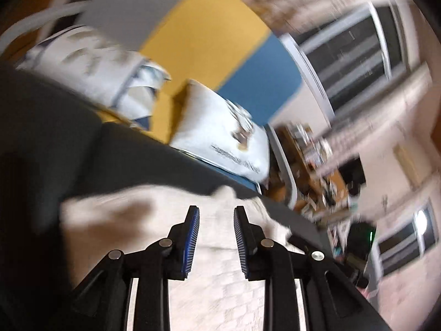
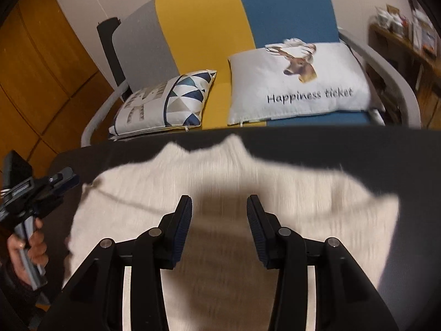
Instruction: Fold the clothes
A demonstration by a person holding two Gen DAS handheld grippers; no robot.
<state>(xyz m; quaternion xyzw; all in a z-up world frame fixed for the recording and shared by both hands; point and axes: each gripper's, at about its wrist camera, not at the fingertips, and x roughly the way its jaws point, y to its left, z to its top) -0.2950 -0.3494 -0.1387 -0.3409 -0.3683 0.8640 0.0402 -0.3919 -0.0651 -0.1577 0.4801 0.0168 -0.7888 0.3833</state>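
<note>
The cream sweater (image 2: 226,193) lies spread on the dark worktop (image 2: 358,149), collar at twelve o'clock, handy for folding; right gripper (image 2: 219,215) and left gripper (image 1: 216,222) hover, fingers apart, empty.

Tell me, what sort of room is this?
Most likely a living room at home: a sofa with yellow and blue panels holds two cushions, one printed with a deer, and a white sweater lies spread on a dark table.
</note>
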